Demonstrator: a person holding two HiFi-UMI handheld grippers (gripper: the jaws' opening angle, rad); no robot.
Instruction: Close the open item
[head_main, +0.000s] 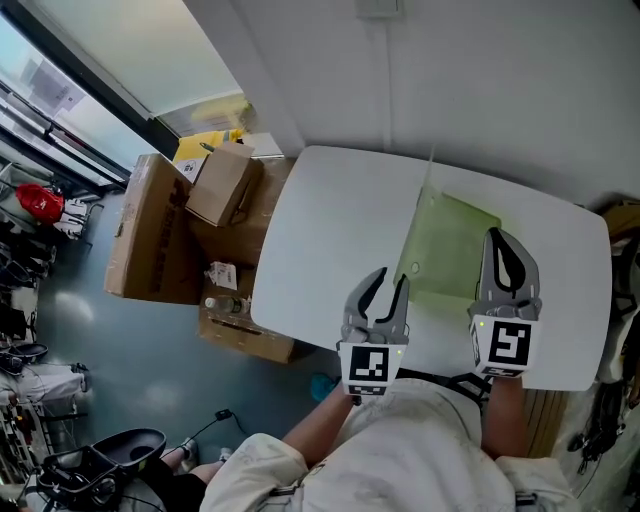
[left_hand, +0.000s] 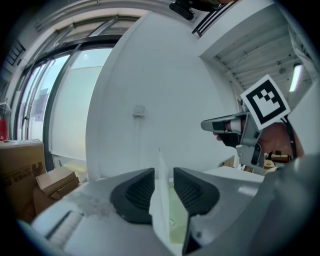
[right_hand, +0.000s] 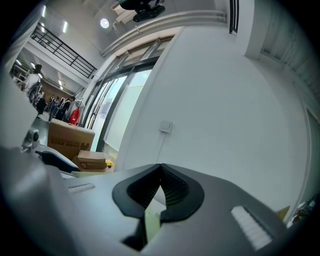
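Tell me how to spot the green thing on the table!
Look at the big white rounded table by the white wall. On its right half lies a pale green see-through plastic folder. It is the only coloured thing on the tabletop, and its clear flap stands up.

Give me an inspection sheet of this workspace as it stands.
Surface: white table, only the folder on it.
Job's things: green folder lying flat, its flap standing up, not closed.
Clutter: cardboard boxes on the floor beside the table.
Grippers: left gripper open, flap between its jaws; right gripper shut on the folder's edge.
Cables: black lead on the floor.
Surroundings: white wall, window.
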